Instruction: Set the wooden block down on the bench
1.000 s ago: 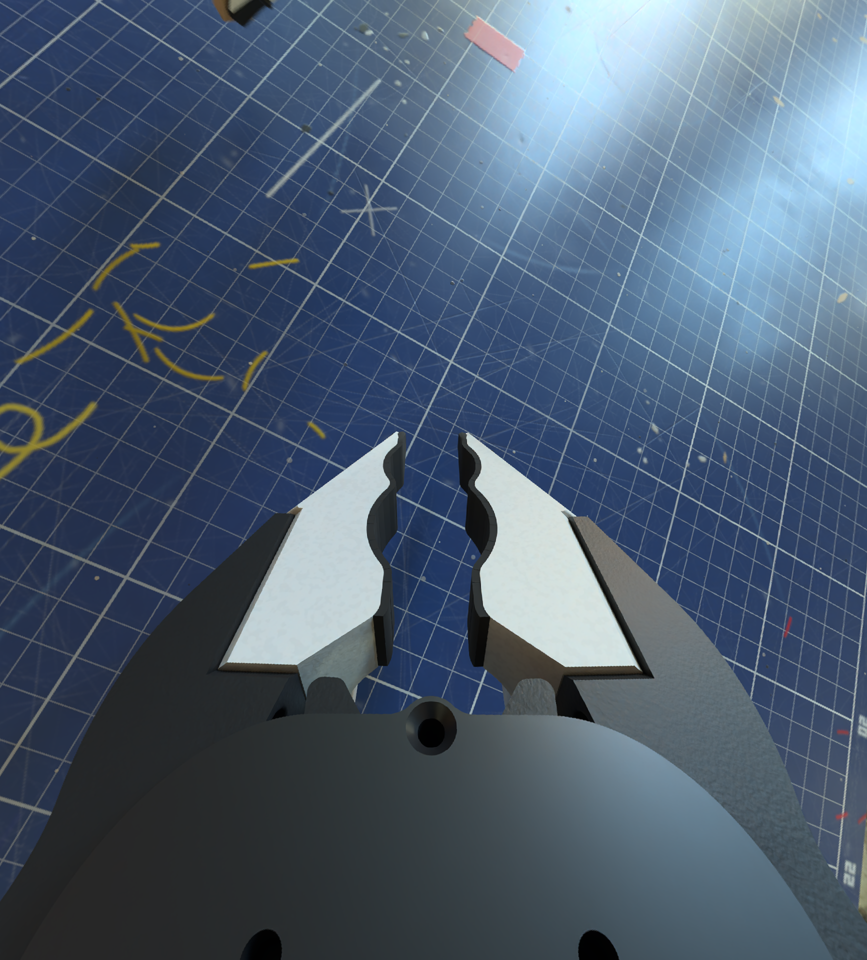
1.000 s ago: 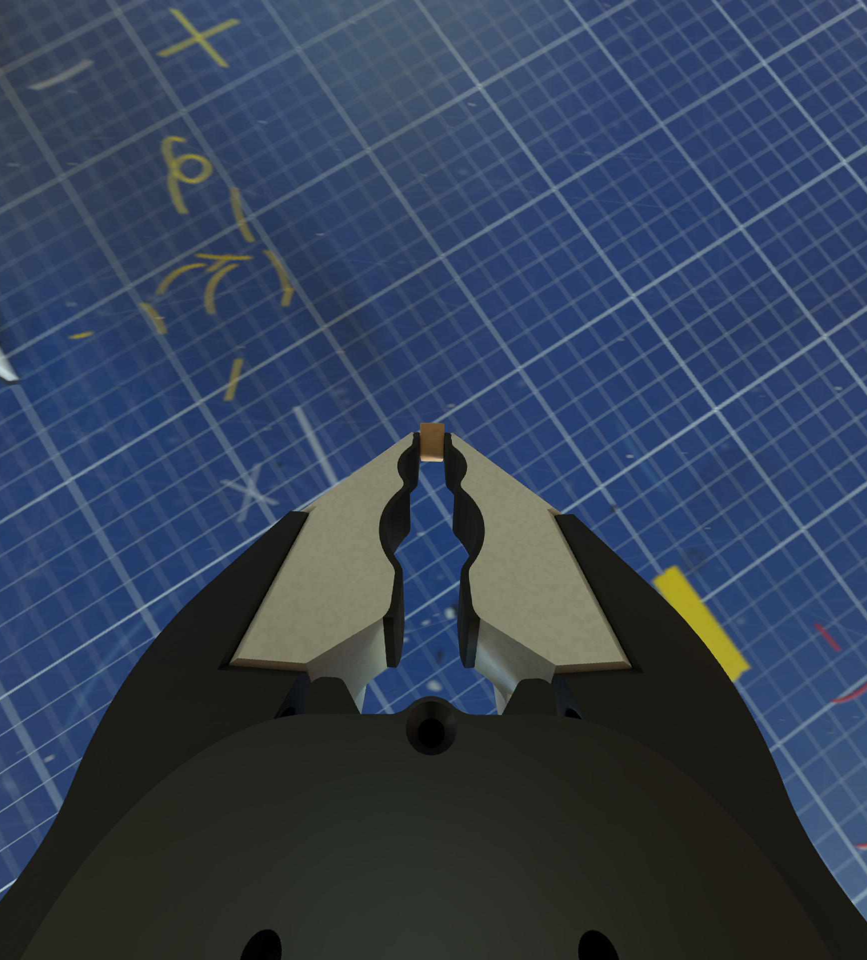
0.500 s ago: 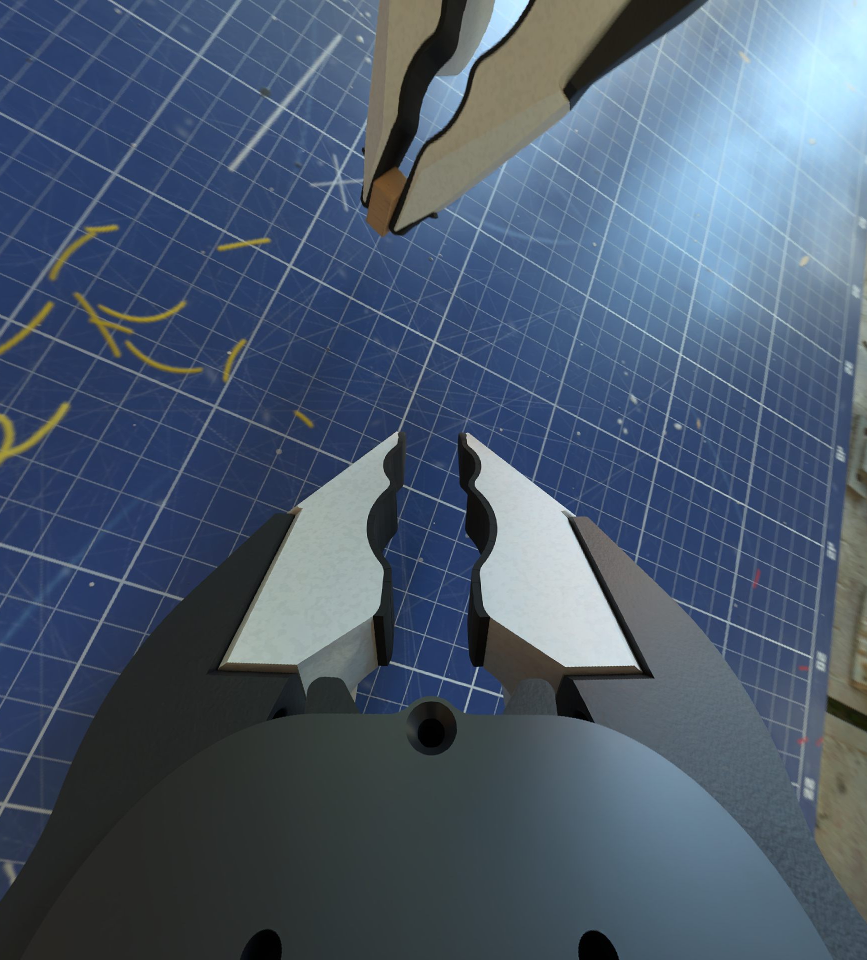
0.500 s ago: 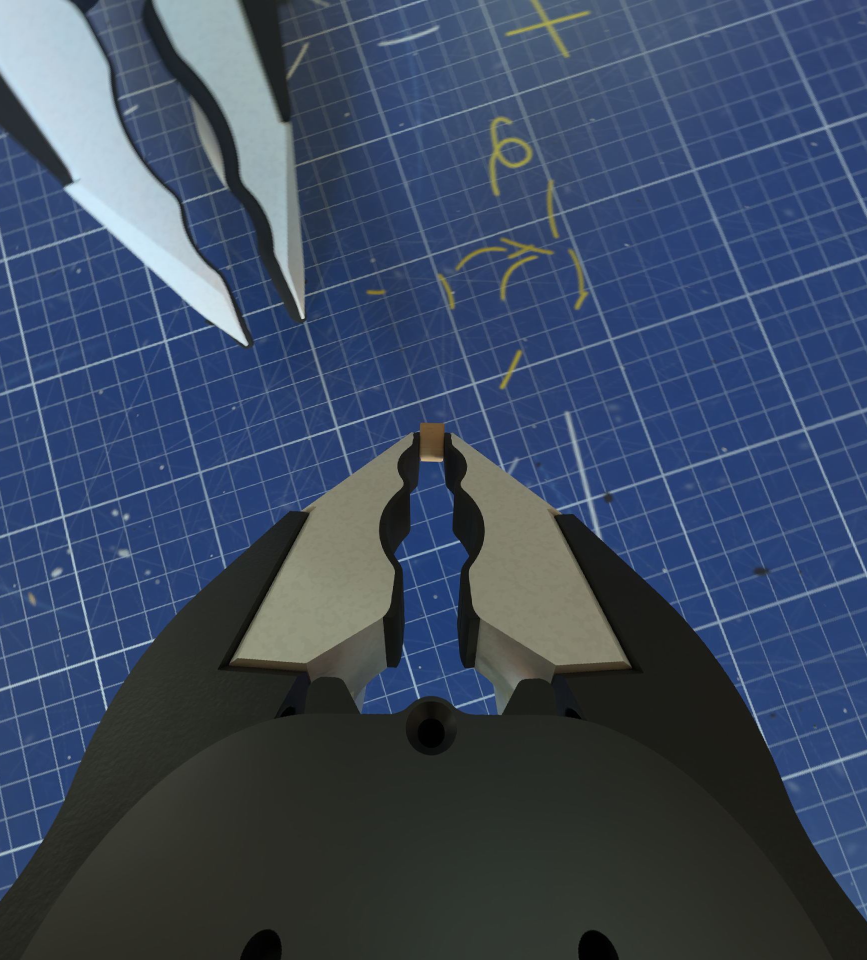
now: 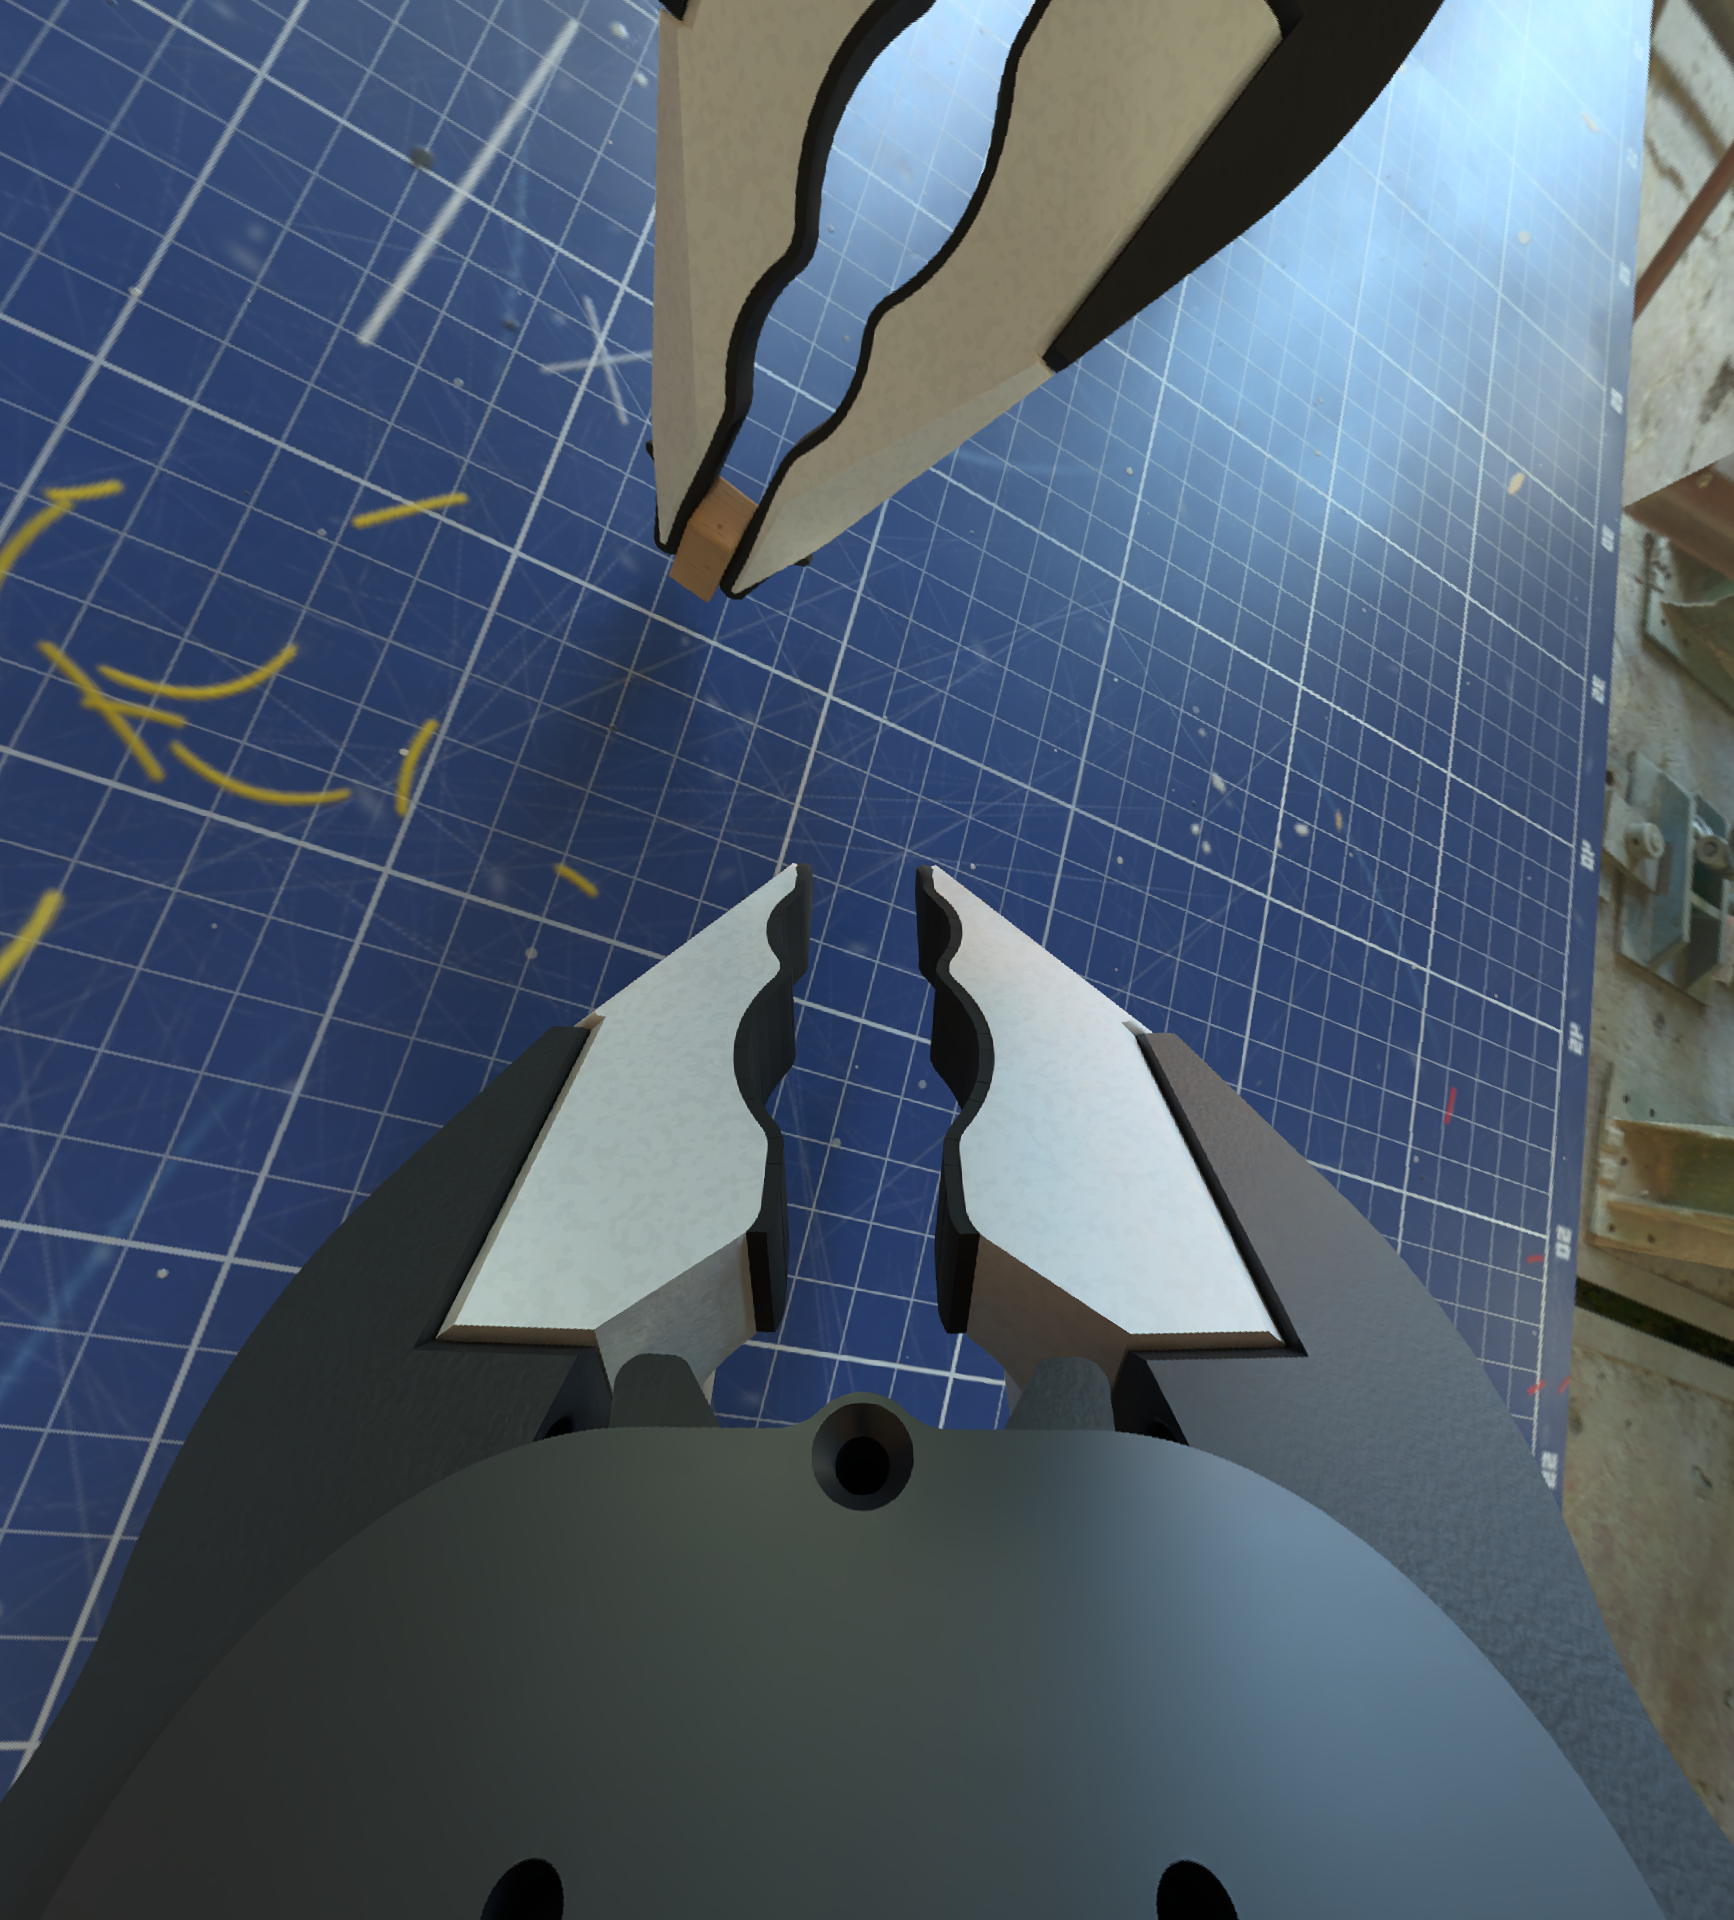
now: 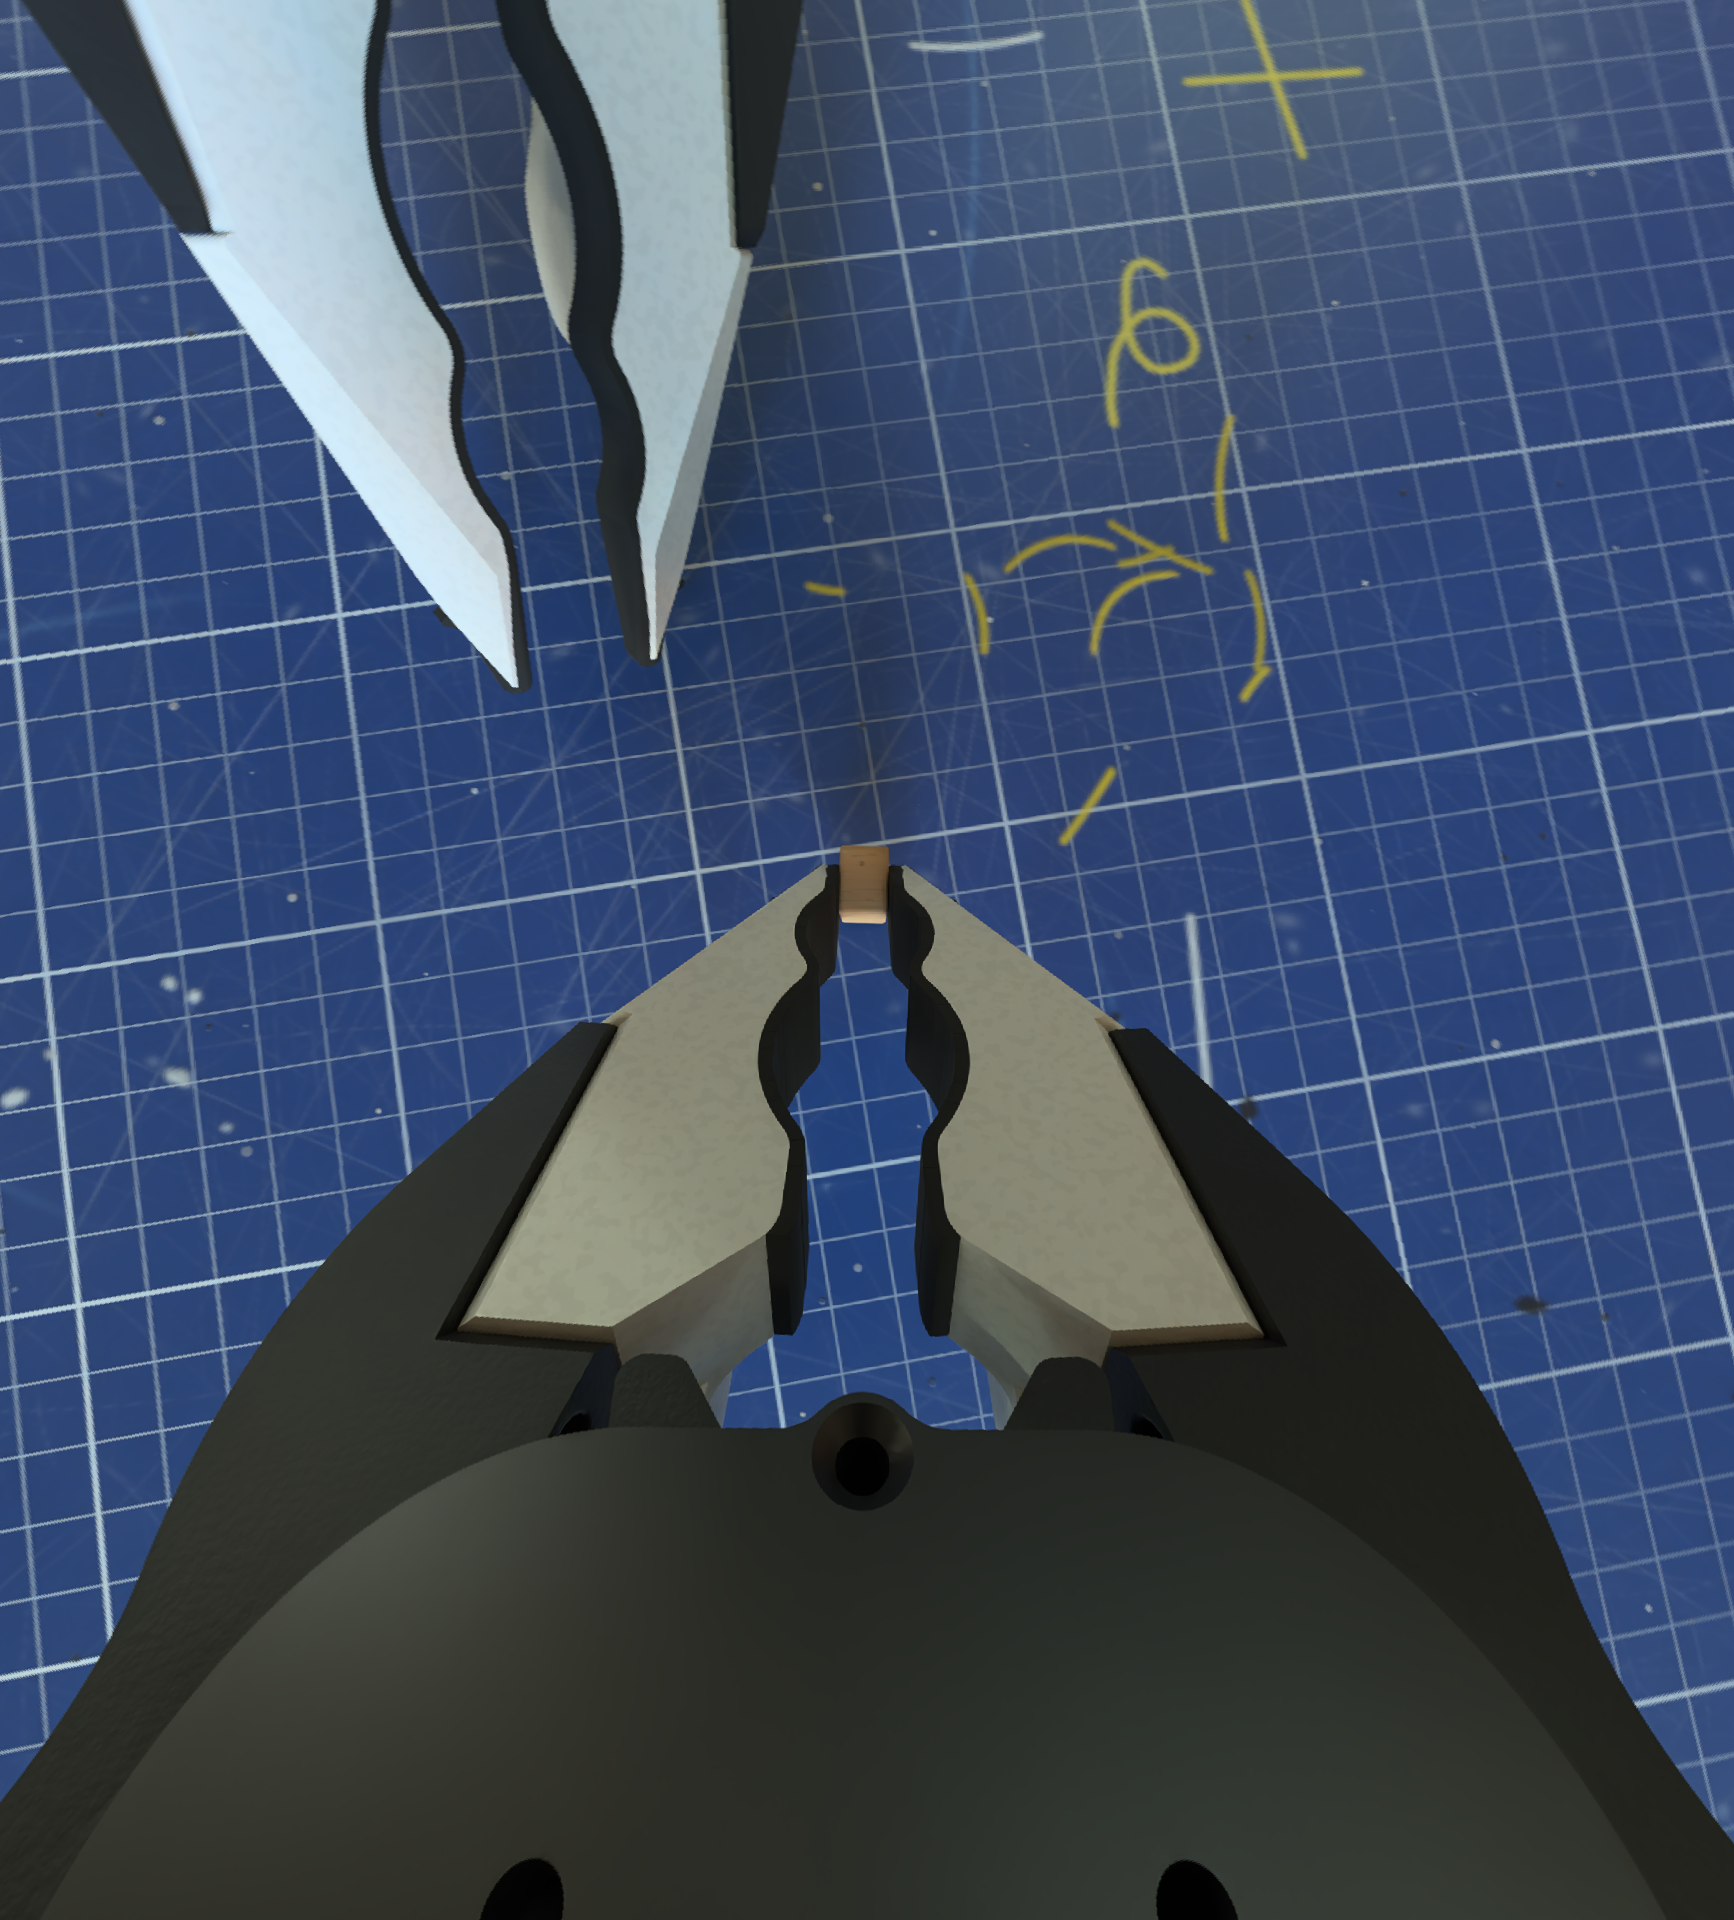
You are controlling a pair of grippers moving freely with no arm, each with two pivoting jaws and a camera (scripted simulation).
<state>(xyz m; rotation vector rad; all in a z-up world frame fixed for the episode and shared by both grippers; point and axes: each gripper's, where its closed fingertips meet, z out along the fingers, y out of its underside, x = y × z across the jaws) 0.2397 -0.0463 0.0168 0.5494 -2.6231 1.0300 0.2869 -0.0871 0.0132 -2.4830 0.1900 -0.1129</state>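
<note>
wooden block (image 6: 863, 884), just one, clamped in right gripper (image 6: 863, 871) jaws, seemingly above mat (image 6: 1465, 935); left gripper (image 5: 861, 875) jaws apart.

Hand-held grippers (image 6: 864, 881) — now closer together

Blue gridded cutting mat (image 5: 1154, 727) under bright glare; cluttered workshop floor (image 5: 1715, 935) beside.

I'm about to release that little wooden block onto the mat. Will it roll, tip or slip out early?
The wooden block looks square-edged with flat faces, so it probably won't roll. It's pinched only at the very fingertips of the right gripper, so the hold seems marginal. It hangs tilted above the blue cutting mat in the left wrist view, so it may topple onto a face on landing.
</note>
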